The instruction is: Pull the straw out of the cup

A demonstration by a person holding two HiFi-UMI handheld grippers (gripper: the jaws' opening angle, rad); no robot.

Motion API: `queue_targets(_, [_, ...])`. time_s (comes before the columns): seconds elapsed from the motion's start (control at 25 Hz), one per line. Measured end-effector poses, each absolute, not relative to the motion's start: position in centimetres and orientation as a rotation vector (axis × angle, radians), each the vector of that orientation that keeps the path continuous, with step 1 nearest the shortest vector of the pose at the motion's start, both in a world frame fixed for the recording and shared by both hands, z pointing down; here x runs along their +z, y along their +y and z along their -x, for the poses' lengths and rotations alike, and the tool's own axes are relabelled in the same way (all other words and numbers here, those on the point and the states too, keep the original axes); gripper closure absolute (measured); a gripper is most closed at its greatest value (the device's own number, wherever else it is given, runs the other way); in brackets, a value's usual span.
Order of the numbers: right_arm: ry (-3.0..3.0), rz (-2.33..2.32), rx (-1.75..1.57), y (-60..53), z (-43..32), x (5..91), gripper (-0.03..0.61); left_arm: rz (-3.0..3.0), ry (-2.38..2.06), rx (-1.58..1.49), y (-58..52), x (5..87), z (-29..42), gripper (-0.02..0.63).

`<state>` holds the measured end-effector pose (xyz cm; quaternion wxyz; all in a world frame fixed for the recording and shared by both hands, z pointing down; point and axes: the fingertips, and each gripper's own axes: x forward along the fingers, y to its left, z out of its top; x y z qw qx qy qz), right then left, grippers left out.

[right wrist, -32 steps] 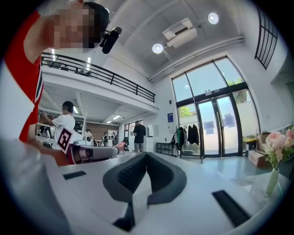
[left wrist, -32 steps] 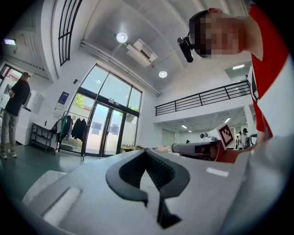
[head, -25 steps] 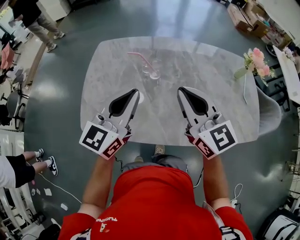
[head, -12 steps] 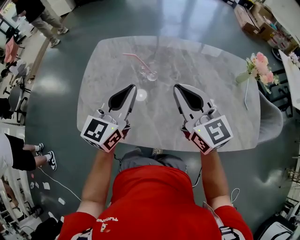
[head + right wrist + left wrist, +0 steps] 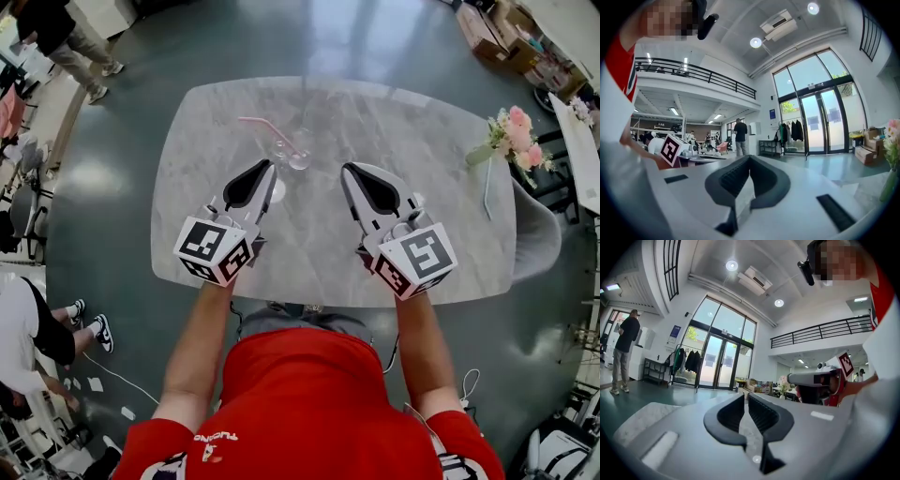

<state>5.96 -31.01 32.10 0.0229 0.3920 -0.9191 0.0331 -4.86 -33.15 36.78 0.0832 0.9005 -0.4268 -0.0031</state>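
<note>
A clear glass cup (image 5: 293,156) stands on the far middle of the grey marble table (image 5: 431,159). A pink bent straw (image 5: 265,128) sticks out of it and leans to the left. My left gripper (image 5: 269,167) is just short of the cup on its near left side, shut with nothing in it. My right gripper (image 5: 348,170) hovers to the cup's right, a little apart, also shut and empty. Both point level across the table. The left gripper view shows closed jaws (image 5: 746,395) and the room beyond; the right gripper view shows the same (image 5: 749,158). Neither shows the cup.
A vase of pink flowers (image 5: 514,129) stands at the table's right edge, with a grey chair (image 5: 539,230) beside it. People stand on the floor at the left (image 5: 37,328) and far left corner (image 5: 56,33). Boxes (image 5: 487,33) lie at the back right.
Both grippers have moved forward over the table toward the cup, the left one ending close beside it. Their jaws stayed shut. The cup and straw have not moved on the table.
</note>
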Motion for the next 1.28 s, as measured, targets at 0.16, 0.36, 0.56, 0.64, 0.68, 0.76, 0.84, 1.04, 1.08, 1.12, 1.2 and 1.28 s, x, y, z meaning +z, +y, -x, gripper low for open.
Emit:
queue_targets(0.16, [-2.823, -1.241, 0.133, -32.5, -5.9, 33.2, 0.577, -2.65, -1.274, 0.029, -35.1, 38.7, 4.9, 0.604])
queue_targets(0.36, [-2.808, -1.245, 0.161, -33.5, -5.1, 34.1, 0.577, -2.579, -1.291, 0.066, -37.4, 40.9, 5.4, 0.559])
queue_targets(0.56, [-2.79, -1.248, 0.164, -34.5, -4.2, 34.7, 0.577, -2.506, -1.276, 0.081, -39.5, 43.2, 5.9, 0.527])
queue_targets(0.64, [-2.785, -1.248, 0.17, -34.7, -3.7, 35.0, 0.577, -2.472, -1.268, 0.093, -40.4, 44.4, 6.1, 0.512])
queue_targets(0.68, [-2.782, -1.245, 0.172, -34.8, -3.5, 35.0, 0.577, -2.456, -1.264, 0.099, -40.8, 45.0, 6.2, 0.504])
queue_targets(0.76, [-2.773, -1.243, 0.176, -34.9, -3.2, 35.2, 0.577, -2.429, -1.253, 0.109, -41.8, 46.0, 6.5, 0.487])
queue_targets(0.84, [-2.761, -1.244, 0.183, -35.0, -3.1, 35.5, 0.577, -2.413, -1.237, 0.117, -42.5, 46.8, 6.4, 0.472])
queue_targets(1.04, [-2.725, -1.265, 0.207, -35.2, -3.8, 36.7, 0.577, -2.387, -1.184, 0.119, -44.1, 49.0, 5.7, 0.456])
queue_targets(1.08, [-2.718, -1.27, 0.212, -35.1, -4.0, 36.9, 0.577, -2.38, -1.178, 0.119, -44.4, 49.3, 5.6, 0.454])
queue_targets(1.12, [-2.712, -1.275, 0.217, -35.0, -4.1, 37.0, 0.577, -2.374, -1.172, 0.121, -44.7, 49.6, 5.5, 0.454])
queue_targets(1.2, [-2.702, -1.287, 0.229, -34.9, -4.4, 37.2, 0.577, -2.367, -1.162, 0.13, -45.4, 50.1, 5.4, 0.453])
queue_targets(1.28, [-2.691, -1.302, 0.241, -34.8, -4.7, 37.4, 0.577, -2.366, -1.15, 0.133, -46.1, 50.4, 5.2, 0.451])
